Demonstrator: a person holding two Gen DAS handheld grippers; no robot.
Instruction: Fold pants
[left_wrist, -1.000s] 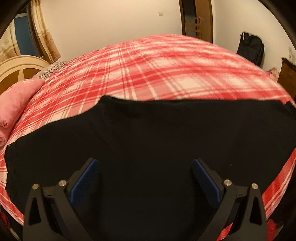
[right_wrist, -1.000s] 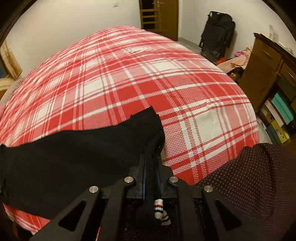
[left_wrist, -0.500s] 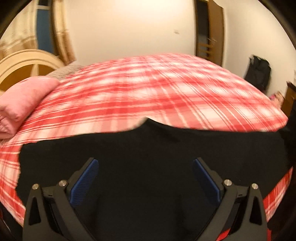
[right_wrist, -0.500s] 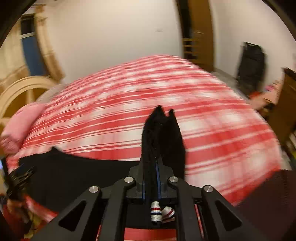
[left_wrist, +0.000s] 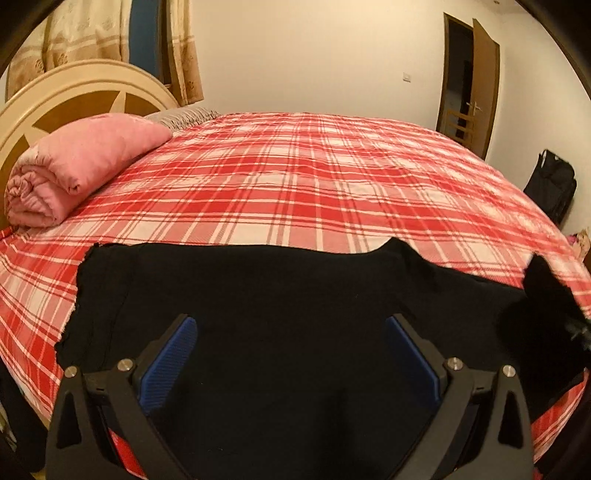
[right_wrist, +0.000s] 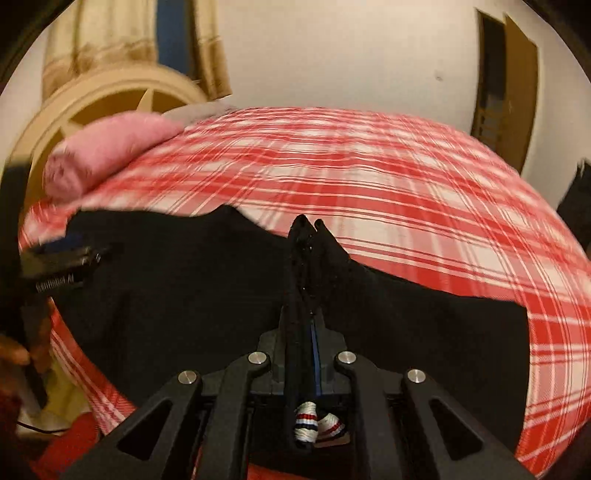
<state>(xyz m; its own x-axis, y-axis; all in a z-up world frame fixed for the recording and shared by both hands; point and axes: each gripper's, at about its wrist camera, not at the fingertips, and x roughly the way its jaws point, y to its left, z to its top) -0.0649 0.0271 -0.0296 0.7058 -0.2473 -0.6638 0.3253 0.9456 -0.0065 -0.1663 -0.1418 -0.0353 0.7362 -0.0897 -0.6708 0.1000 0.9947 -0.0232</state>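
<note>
Black pants (left_wrist: 288, 295) lie spread across the near edge of a red plaid bed (left_wrist: 314, 177). My left gripper (left_wrist: 290, 354) is open and empty, hovering over the middle of the pants. My right gripper (right_wrist: 308, 321) is shut on a bunched end of the pants (right_wrist: 310, 236) and holds it lifted above the rest of the cloth (right_wrist: 184, 277). That lifted end shows at the right in the left wrist view (left_wrist: 543, 288). A striped drawstring (right_wrist: 306, 421) hangs between the right gripper's arms. The left gripper shows at the far left of the right wrist view (right_wrist: 62, 254).
A rolled pink blanket (left_wrist: 77, 166) lies at the head of the bed by the cream headboard (left_wrist: 74, 96). A black backpack (left_wrist: 550, 188) stands on the floor at the right. A wooden door (left_wrist: 469, 81) is in the far wall.
My right gripper has swung left with the pants end held in it, lifting that end off the bed. My left gripper has turned left over the pants and stayed open.
</note>
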